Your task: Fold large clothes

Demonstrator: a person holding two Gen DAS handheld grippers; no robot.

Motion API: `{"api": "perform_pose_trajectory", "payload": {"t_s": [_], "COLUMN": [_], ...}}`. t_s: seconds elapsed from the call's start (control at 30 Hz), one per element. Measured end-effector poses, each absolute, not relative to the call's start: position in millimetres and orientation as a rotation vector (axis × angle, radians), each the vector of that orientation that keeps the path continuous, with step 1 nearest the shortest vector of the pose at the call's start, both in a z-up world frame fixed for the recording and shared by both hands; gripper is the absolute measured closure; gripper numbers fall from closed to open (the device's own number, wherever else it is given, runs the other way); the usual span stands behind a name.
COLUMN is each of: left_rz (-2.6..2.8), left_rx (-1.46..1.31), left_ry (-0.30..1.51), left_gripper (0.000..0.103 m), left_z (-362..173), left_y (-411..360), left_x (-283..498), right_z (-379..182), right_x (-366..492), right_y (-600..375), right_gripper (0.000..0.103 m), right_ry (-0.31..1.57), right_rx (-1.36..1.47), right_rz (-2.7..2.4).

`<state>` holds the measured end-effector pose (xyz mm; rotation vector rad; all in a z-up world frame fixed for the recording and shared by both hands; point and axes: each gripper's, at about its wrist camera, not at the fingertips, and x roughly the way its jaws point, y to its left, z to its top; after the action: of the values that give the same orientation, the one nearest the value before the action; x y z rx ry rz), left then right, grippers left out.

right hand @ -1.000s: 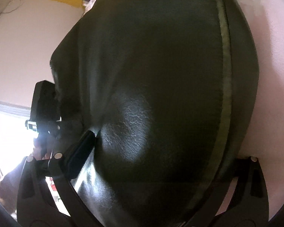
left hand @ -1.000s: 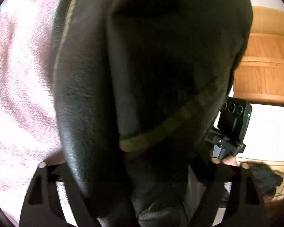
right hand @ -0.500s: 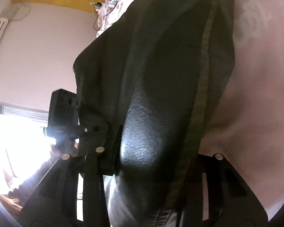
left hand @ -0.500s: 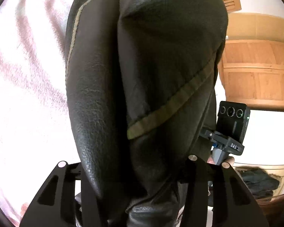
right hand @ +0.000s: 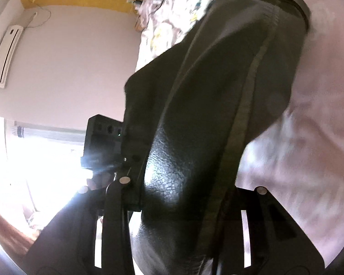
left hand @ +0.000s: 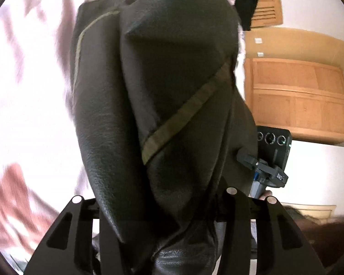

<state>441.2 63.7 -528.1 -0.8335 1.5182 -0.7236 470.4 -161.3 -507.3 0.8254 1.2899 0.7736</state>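
A large black leather garment (left hand: 153, 114) with an olive seam stripe (left hand: 185, 112) hangs in folds and fills the middle of both wrist views. My left gripper (left hand: 162, 224) is shut on its lower edge, the leather bunched between the black fingers (left hand: 107, 240). My right gripper (right hand: 178, 220) is shut on the same garment (right hand: 206, 119), its fingers (right hand: 117, 217) pressed against the leather. Each view shows the other gripper's camera block close by, the right one in the left wrist view (left hand: 273, 149) and the left one in the right wrist view (right hand: 101, 135). The fingertips are hidden by the leather.
A pink bedspread (left hand: 29, 114) lies under and behind the garment, also in the right wrist view (right hand: 309, 137). A wooden cabinet (left hand: 298, 98) stands to the right. A bright window (right hand: 41, 165) and a wall air conditioner (right hand: 5, 52) are on the left.
Both grippers have lifted and pulled back with the garment. More of the bed, cabinet and wall shows now. The jaws have narrowed on the leather and the two grippers stay close together.
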Motion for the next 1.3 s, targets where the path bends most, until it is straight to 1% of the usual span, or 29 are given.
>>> {"api": "perform_pose_trajectory", "payload": {"t_s": [0.1, 0.17, 0.27, 0.3, 0.4, 0.5, 0.6, 0.7, 0.77, 0.9, 0.97, 1.03, 1.07, 1.13, 1.17, 1.2, 1.23, 1.27, 1.3], "left_rz": [-0.752, -0.752, -0.729, -0.708, -0.653, -0.558, -0.456, -0.296, -0.190, -0.003, 0.112, 0.197, 0.246, 0.334, 0.379, 0.409, 0.434, 0.452, 0.482], "left_rx": [-0.864, -0.876, -0.881, -0.869, -0.863, -0.883, -0.889, -0.881, -0.875, -0.839, -0.855, -0.870, -0.906, -0.931, -0.956, -0.995, -1.038, -1.104, -1.175], "left_ry": [1.520, 1.515, 1.487, 1.471, 1.422, 1.330, 1.242, 1.137, 1.080, 1.013, 0.999, 0.994, 0.987, 0.990, 0.997, 1.007, 1.015, 1.038, 1.049], "left_gripper": [0.061, 0.062, 0.062, 0.062, 0.062, 0.062, 0.062, 0.062, 0.062, 0.062, 0.062, 0.062, 0.062, 0.062, 0.062, 0.062, 0.062, 0.062, 0.062], "left_z": [-509, -488, -446, -427, -382, -326, -284, -241, -224, -212, -227, -255, -278, -328, -362, -403, -436, -483, -518], "left_y": [75, 85, 114, 128, 169, 236, 297, 373, 413, 459, 479, 491, 496, 507, 506, 506, 501, 498, 495], "left_x": [424, 409, 390, 382, 360, 330, 301, 258, 232, 170, 141, 117, 102, 89, 81, 75, 72, 67, 59], "right_z": [-477, -447, -404, -398, -355, -320, -288, -270, -265, -284, -308, -339, -354, -398, -435, -457, -490, -530, -556], "right_x": [468, 467, 473, 471, 476, 478, 469, 463, 457, 433, 419, 404, 392, 365, 356, 350, 342, 333, 324], "right_y": [-165, -141, -96, -94, -28, 42, 119, 204, 256, 355, 398, 432, 432, 450, 465, 469, 477, 483, 483], "right_gripper": [0.072, 0.072, 0.072, 0.072, 0.072, 0.072, 0.072, 0.072, 0.072, 0.072, 0.072, 0.072, 0.073, 0.073, 0.073, 0.073, 0.073, 0.072, 0.072], "right_ry": [1.329, 1.359, 1.386, 1.387, 1.401, 1.392, 1.358, 1.328, 1.312, 1.310, 1.316, 1.330, 1.346, 1.365, 1.400, 1.410, 1.444, 1.492, 1.523], "right_rx": [0.810, 0.746, 0.674, 0.651, 0.567, 0.496, 0.432, 0.398, 0.389, 0.364, 0.314, 0.249, 0.218, 0.068, -0.017, -0.073, -0.143, -0.222, -0.278], "right_rz": [0.788, 0.818, 0.879, 0.897, 0.996, 1.118, 1.258, 1.391, 1.465, 1.597, 1.656, 1.715, 1.730, 1.735, 1.709, 1.690, 1.651, 1.592, 1.550]}}
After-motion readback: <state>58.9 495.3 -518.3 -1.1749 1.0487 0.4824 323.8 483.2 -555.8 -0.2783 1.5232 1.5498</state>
